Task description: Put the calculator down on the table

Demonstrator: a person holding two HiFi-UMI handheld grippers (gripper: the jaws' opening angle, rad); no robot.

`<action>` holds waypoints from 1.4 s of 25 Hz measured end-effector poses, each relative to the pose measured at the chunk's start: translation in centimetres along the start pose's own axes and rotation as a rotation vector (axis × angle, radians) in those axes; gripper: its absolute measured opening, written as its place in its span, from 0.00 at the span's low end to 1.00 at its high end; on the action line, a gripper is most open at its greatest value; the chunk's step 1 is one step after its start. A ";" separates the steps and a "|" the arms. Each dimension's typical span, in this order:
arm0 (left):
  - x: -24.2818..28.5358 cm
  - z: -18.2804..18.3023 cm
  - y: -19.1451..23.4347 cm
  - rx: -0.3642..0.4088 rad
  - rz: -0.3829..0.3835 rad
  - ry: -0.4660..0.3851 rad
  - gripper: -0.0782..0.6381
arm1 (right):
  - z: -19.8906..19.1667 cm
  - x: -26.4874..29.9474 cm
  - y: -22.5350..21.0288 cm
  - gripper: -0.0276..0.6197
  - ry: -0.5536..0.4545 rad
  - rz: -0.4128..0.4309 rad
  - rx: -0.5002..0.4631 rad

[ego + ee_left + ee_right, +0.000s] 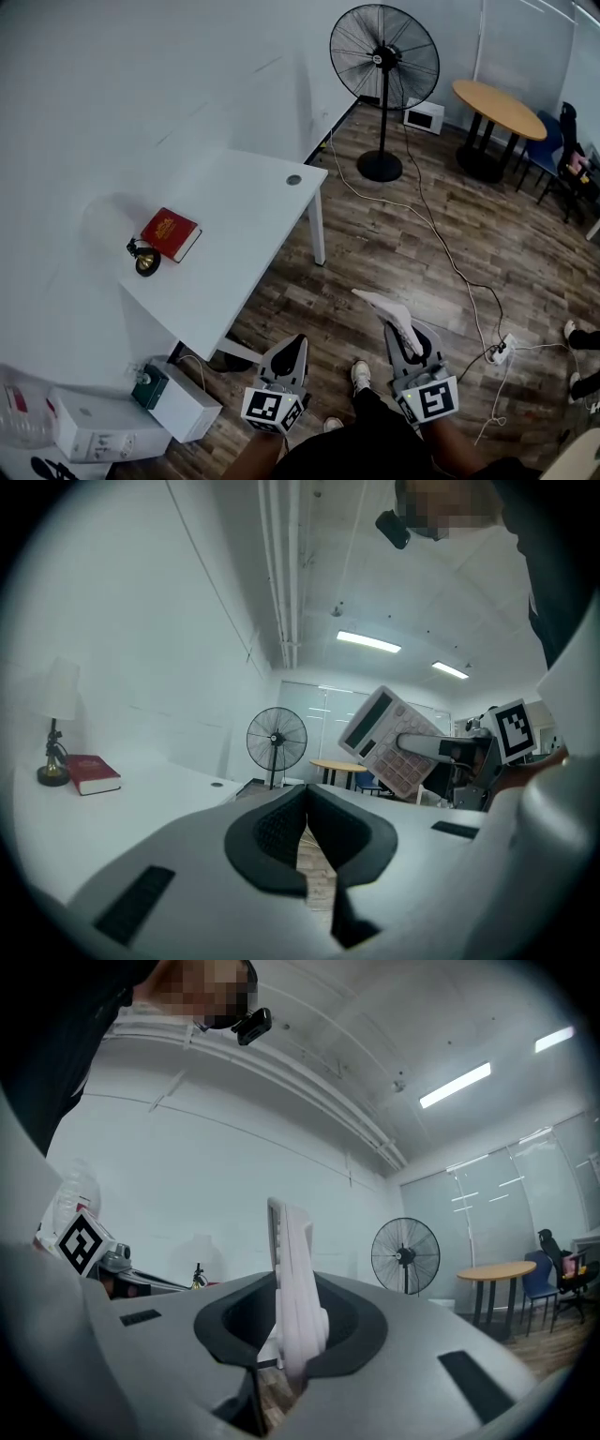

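My right gripper (404,337) is shut on a white calculator (387,308), which sticks up and forward out of its jaws over the wooden floor. In the right gripper view the calculator (292,1279) stands edge-on between the pads. In the left gripper view its keypad face (389,742) shows tilted, off to the right. My left gripper (296,345) is beside it on the left, its jaws together with nothing in them (305,841). The white table (244,216) lies ahead and to the left of both grippers.
On the table lie a red book (171,233) and a small black desk lamp (143,257). A standing fan (384,56) and a round wooden table (499,108) are at the back. Cables and a power strip (500,350) lie on the floor at the right. Boxes (103,422) sit at the lower left.
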State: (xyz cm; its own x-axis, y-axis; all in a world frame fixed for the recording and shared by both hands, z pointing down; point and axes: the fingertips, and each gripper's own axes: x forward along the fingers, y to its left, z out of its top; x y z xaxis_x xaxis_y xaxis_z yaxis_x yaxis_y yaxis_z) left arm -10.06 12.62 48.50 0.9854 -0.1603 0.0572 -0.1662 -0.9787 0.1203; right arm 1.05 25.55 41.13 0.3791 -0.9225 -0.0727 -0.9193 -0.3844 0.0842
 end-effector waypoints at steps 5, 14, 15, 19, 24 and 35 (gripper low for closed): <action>3.9 1.1 2.2 0.018 0.034 0.005 0.14 | -0.6 4.9 -2.3 0.19 0.001 0.042 0.023; 12.8 3.1 4.5 0.021 0.085 0.002 0.14 | -0.5 12.1 -9.1 0.19 -0.013 0.079 0.017; 13.9 3.2 4.4 0.024 0.084 0.002 0.14 | -0.6 12.7 -10.0 0.19 -0.013 0.079 0.015; 17.6 3.7 4.1 0.025 0.076 0.003 0.14 | -1.3 14.4 -13.1 0.19 -0.003 0.078 0.023; 19.5 3.2 5.3 0.034 0.109 0.023 0.14 | -1.4 17.2 -13.8 0.19 -0.019 0.124 0.035; 21.5 2.3 13.4 -0.016 0.176 0.038 0.14 | -3.9 26.1 -11.6 0.19 0.048 0.184 0.038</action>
State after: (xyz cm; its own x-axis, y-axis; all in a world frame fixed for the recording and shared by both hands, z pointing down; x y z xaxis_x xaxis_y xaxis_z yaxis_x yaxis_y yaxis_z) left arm 8.96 -4.22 49.03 0.9390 -0.3236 0.1163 -0.3367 -0.9338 0.1207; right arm 21.99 5.77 42.12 0.2082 -0.9780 -0.0117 -0.9765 -0.2085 0.0545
